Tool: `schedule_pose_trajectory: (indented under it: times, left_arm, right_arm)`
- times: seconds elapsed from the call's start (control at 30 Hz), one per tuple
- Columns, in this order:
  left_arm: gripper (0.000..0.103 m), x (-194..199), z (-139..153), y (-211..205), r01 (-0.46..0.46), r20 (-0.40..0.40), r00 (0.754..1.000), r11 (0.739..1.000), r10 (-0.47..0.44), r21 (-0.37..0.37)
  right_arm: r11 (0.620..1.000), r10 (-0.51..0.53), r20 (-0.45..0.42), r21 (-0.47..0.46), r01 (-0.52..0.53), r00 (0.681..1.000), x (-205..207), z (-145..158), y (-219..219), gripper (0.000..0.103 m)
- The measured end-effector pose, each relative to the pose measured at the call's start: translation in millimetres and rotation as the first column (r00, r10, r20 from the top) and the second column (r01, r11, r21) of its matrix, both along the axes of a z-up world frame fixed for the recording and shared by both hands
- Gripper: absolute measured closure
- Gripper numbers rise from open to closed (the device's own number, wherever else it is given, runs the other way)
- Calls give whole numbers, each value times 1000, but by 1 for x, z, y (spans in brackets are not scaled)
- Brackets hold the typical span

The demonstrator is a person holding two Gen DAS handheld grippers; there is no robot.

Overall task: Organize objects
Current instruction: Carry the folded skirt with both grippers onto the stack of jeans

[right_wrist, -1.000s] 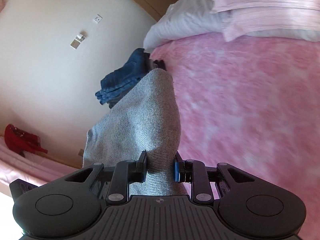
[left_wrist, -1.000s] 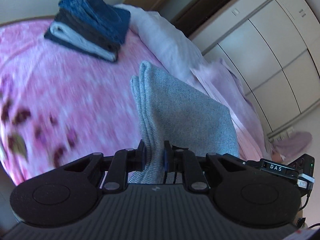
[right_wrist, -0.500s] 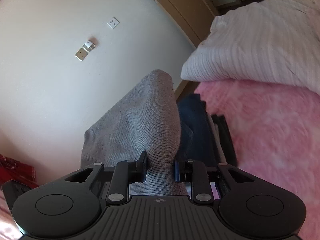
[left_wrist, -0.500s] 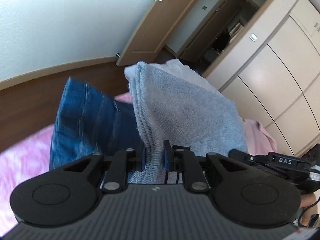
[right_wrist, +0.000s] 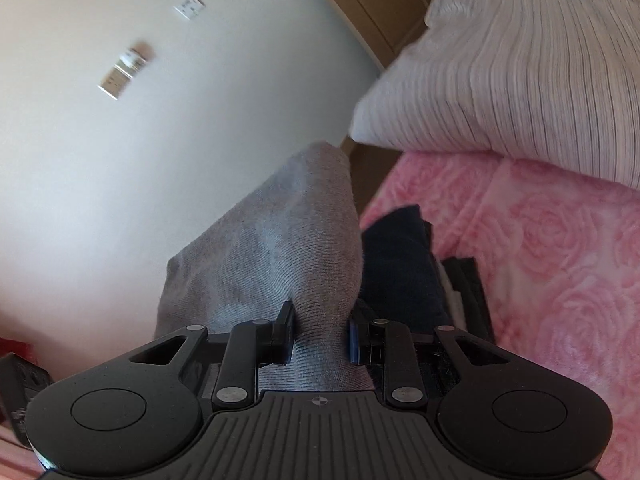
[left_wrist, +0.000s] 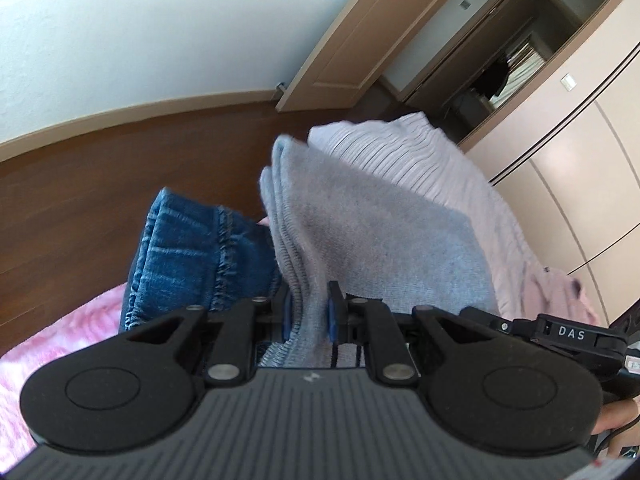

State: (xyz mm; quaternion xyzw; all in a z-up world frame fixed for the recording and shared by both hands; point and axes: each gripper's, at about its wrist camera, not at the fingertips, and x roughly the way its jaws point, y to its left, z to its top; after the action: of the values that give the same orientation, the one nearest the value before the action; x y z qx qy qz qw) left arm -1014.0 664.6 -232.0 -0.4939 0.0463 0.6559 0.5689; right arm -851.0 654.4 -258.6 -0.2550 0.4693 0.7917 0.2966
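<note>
We hold the folded grey sweater (left_wrist: 372, 240) clamped in both the left claw (left_wrist: 308, 312) and right claw (right_wrist: 320, 332), just above the denim stack (left_wrist: 192, 256) on the bed (right_wrist: 552, 248), not yet set down.

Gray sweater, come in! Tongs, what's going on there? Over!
Left tongs and right tongs both clamped on folded gray sweater. Sweater held above the stack with blue jeans on pink bedspread. White pillow beside stack, not blocking.

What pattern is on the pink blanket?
Roses, tone on tone, all over the blanket; clearest in the right wrist view.
</note>
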Motion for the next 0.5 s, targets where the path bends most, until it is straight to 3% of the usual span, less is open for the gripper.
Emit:
schedule_pose_trajectory:
  times: [0.17, 0.33, 0.5]
  left_arm:
    - [91, -2, -17, 4, 1, -4, 1000, 1000, -1, 23]
    - [90, 5, -27, 10, 8, -37, 999, 999, -7, 40]
    - [86, 10, -42, 7, 28, -79, 997, 999, -24, 41]
  right_arm:
    - [999, -8, 62, 40, 6, 998, -5, -23, -1, 81]
    - [980, -7, 108, 200, -15, 994, -14, -13, -10, 81]
    - [970, 18, 220, 233, -71, 975, -22, -48, -29, 73]
